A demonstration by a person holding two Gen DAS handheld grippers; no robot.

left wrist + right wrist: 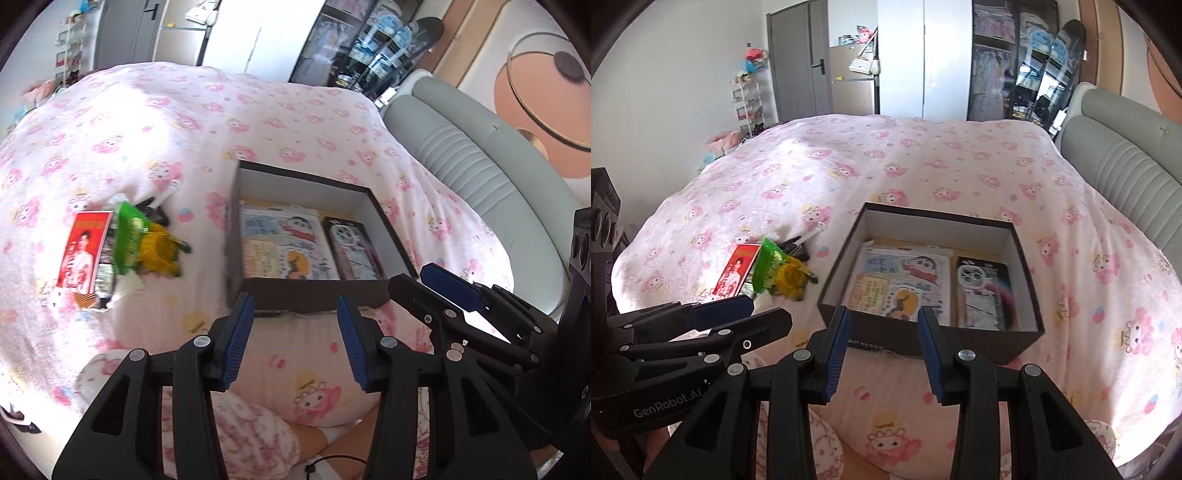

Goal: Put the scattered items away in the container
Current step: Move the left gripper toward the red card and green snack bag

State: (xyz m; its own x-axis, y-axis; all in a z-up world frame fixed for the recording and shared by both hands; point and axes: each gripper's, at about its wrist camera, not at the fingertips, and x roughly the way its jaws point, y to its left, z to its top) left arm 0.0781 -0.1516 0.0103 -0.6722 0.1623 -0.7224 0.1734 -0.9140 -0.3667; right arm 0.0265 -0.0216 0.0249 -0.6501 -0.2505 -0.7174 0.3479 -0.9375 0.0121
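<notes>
A dark open box (pixel 236 236) (pixel 1028 258) sits on the bed, holding a cartoon booklet (pixel 284 243) (pixel 901 284) and a phone case (pixel 354 247) (pixel 982 291). Left of it lies a pile: a red card (pixel 83 251) (pixel 735 273), a green packet (pixel 129 236) (pixel 768 266), a yellow item (pixel 159 251) (pixel 792 280) and dark things behind. My left gripper (pixel 295 314) is open and empty, just before the box's near wall. My right gripper (pixel 882 325) is open and empty, above the near wall. Each gripper also shows in the other's view, the right one (pixel 436 284) and the left one (pixel 753 310).
The bed is covered by a pink cartoon-print quilt (pixel 184 122) (pixel 886 162). A grey padded headboard (pixel 480 158) (pixel 1126 166) runs along the right. Wardrobes, a door and shelves stand beyond the far edge. A person's knees in pink pyjamas are below the grippers.
</notes>
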